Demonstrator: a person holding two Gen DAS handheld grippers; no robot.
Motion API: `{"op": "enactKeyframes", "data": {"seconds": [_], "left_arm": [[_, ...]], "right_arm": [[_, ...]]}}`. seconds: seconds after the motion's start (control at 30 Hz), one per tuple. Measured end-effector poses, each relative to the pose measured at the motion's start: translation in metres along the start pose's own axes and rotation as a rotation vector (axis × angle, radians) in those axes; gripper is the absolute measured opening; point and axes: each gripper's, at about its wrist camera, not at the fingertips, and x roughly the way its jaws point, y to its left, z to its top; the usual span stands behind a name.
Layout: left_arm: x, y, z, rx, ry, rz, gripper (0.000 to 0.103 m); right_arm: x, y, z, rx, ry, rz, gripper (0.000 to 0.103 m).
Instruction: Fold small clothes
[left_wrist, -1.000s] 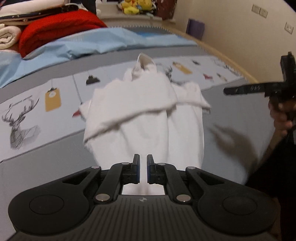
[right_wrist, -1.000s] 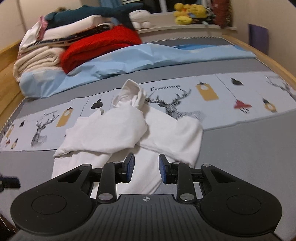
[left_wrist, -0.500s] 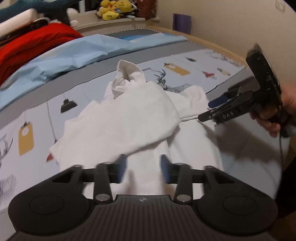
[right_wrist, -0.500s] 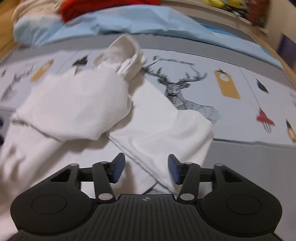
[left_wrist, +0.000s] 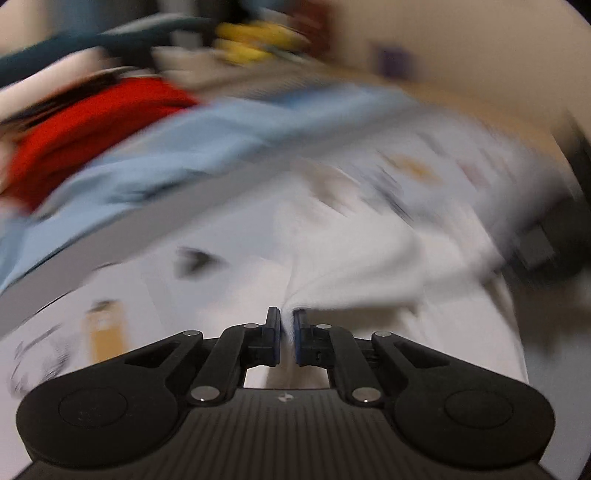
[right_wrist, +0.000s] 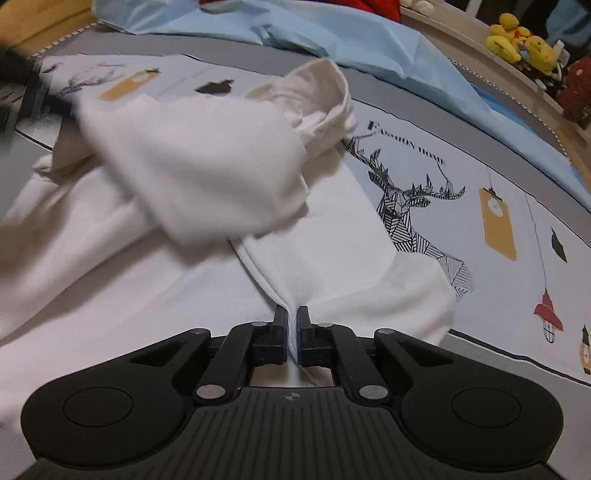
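A white hooded top (right_wrist: 207, 173) lies on the printed bed cover, its sleeves folded across the body and its hood at the far end. My right gripper (right_wrist: 291, 317) is shut on the hem of the right-hand sleeve, the cloth pinched between its pads. My left gripper (left_wrist: 286, 317) is shut on a bunched edge of the white top (left_wrist: 369, 266); that view is heavily blurred by motion. The left gripper also shows as a dark blurred shape at the far left of the right wrist view (right_wrist: 22, 96).
A light blue sheet (right_wrist: 332, 40) lies across the bed behind the top. A red blanket (left_wrist: 92, 129) and folded linen are stacked at the back left. Yellow plush toys (right_wrist: 521, 40) sit on the wooden ledge (right_wrist: 480, 62). The bed cover (right_wrist: 480, 177) carries deer prints.
Both grippers were open half a second ago and have closed on the white top. The right gripper moved in to the sleeve hem; the left view now blurs with fast motion.
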Motion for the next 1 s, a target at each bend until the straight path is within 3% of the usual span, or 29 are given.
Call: {"op": "enactKeyframes", "data": {"seconds": [0.07, 0.13, 0.23, 0.33, 0.5, 0.57, 0.67, 0.77, 0.8, 0.87, 0.93, 1.0], "left_arm": [[-0.014, 0.069, 0.000, -0.207, -0.041, 0.140, 0.007], [-0.026, 0.143, -0.018, -0.476, -0.026, 0.332, 0.007], [-0.037, 0.206, -0.056, -0.720, 0.043, 0.465, 0.008], [-0.034, 0.225, -0.079, -0.801, 0.161, 0.559, 0.008], [-0.042, 0.234, -0.084, -0.825, 0.194, 0.655, 0.008], [-0.038, 0.226, -0.077, -0.800, 0.173, 0.554, 0.008], [-0.018, 0.184, -0.058, -0.655, 0.166, 0.325, 0.018], [0.006, 0.136, -0.046, -0.520, 0.184, 0.167, 0.024], [0.015, 0.118, -0.043, -0.478, 0.194, 0.103, 0.027], [0.029, 0.090, -0.040, -0.389, 0.193, 0.041, 0.047], [0.041, 0.067, -0.037, -0.282, 0.181, 0.033, 0.061], [0.056, 0.053, -0.037, -0.226, 0.175, 0.032, 0.068]], "right_arm": [[-0.009, -0.006, -0.004, 0.017, 0.012, 0.028, 0.003], [-0.015, -0.010, -0.013, 0.012, 0.058, 0.035, 0.003], [-0.022, -0.015, -0.029, 0.001, 0.139, 0.054, 0.003], [-0.029, -0.021, -0.043, -0.008, 0.213, 0.043, 0.003], [-0.034, -0.066, -0.049, 0.097, 0.325, -0.255, 0.003], [-0.036, -0.093, -0.054, 0.200, 0.364, -0.454, 0.003], [-0.044, -0.121, -0.053, 0.292, 0.301, -0.647, 0.003], [-0.049, -0.145, -0.049, 0.385, 0.246, -0.842, 0.003], [-0.051, -0.152, -0.053, 0.404, 0.250, -0.875, 0.004], [-0.045, -0.160, -0.058, 0.432, 0.294, -0.895, 0.010], [-0.041, -0.166, -0.062, 0.473, 0.318, -0.903, 0.014], [-0.046, -0.168, -0.061, 0.527, 0.298, -0.879, 0.015]]}}
